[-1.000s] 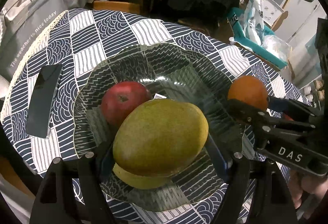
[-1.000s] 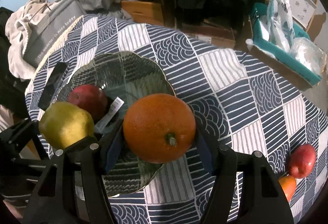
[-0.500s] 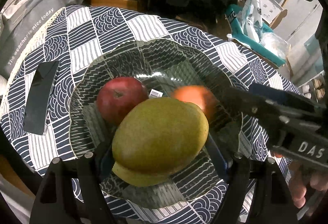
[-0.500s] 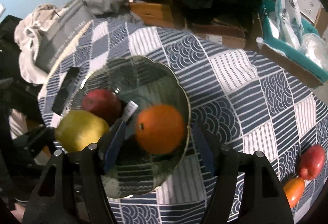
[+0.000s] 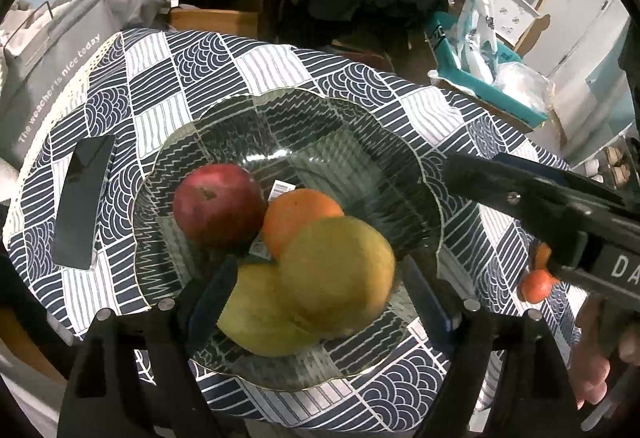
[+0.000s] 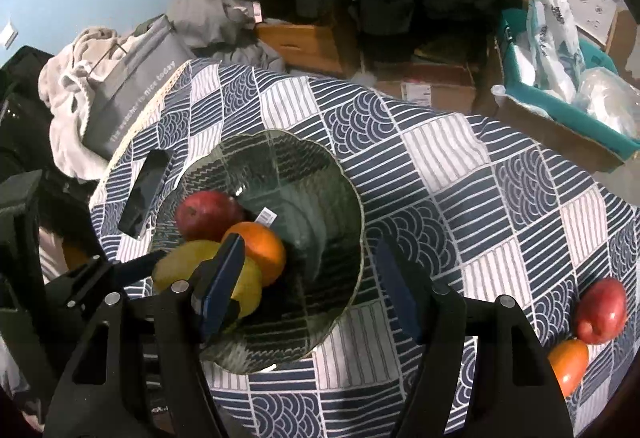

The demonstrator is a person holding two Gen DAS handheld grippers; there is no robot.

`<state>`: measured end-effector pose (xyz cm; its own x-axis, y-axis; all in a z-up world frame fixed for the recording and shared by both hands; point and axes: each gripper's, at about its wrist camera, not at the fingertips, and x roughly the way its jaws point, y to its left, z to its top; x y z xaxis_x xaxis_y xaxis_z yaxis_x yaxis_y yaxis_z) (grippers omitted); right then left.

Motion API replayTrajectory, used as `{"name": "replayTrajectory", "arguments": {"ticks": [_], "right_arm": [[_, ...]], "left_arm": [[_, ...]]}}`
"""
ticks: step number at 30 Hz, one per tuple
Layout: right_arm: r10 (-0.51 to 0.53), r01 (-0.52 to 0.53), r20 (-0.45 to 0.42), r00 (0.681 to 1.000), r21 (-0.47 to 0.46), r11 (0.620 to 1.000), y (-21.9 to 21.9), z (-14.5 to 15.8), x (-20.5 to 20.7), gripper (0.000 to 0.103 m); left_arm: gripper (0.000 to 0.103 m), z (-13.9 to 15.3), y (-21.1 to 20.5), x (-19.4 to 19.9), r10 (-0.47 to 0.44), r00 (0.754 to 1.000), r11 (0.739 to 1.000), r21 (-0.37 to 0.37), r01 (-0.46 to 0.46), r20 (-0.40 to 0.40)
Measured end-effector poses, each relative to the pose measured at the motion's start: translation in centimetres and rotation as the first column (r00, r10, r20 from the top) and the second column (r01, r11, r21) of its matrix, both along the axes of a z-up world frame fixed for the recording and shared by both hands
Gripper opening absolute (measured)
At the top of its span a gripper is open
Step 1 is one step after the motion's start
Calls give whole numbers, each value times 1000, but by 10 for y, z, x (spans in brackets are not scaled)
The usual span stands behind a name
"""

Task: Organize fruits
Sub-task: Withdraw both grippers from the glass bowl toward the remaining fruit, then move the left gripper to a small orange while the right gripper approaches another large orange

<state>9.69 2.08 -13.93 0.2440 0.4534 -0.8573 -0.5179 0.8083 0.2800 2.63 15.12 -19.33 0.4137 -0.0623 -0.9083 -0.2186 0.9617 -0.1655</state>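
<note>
Our left gripper [image 5: 316,298] is opening w/ the mango [image 5: 316,286] between its pads, resting in the bowl [image 5: 360,125]. Mango looks heavy, smooth, a bit soft, so we'd hold its fat middle. Its long way runs across our jaws. Right gripper [image 6: 310,278] is apart, nothing in it; the orange [image 6: 260,246] sits by its left pad.

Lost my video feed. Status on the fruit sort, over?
Left gripper opening around mango; right gripper open, empty. Orange, apple in glass bowl. Two fruits still on tablecloth.
</note>
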Motion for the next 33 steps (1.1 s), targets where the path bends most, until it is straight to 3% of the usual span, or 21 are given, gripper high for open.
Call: {"name": "replayTrajectory", "arguments": {"ticks": [10, 17, 25, 33], "right_arm": [[-69, 68, 39, 997, 9, 998, -32, 20, -3, 70], [-102, 106, 111, 989, -35, 994, -51, 37, -14, 70], [-153, 175, 198, 968, -99, 980, -81, 56, -25, 70], [-223, 253, 241, 944, -102, 962, -124, 71, -36, 75]], "left_arm": [[86, 14, -13, 1, -22, 999, 1000, -11, 23, 28], [86, 30, -27, 0, -46, 997, 999, -12, 47, 63], [86, 48, -50, 1, -88, 991, 996, 4, 88, 100], [86, 63, -77, 2, -132, 983, 991, 16, 132, 128]]}}
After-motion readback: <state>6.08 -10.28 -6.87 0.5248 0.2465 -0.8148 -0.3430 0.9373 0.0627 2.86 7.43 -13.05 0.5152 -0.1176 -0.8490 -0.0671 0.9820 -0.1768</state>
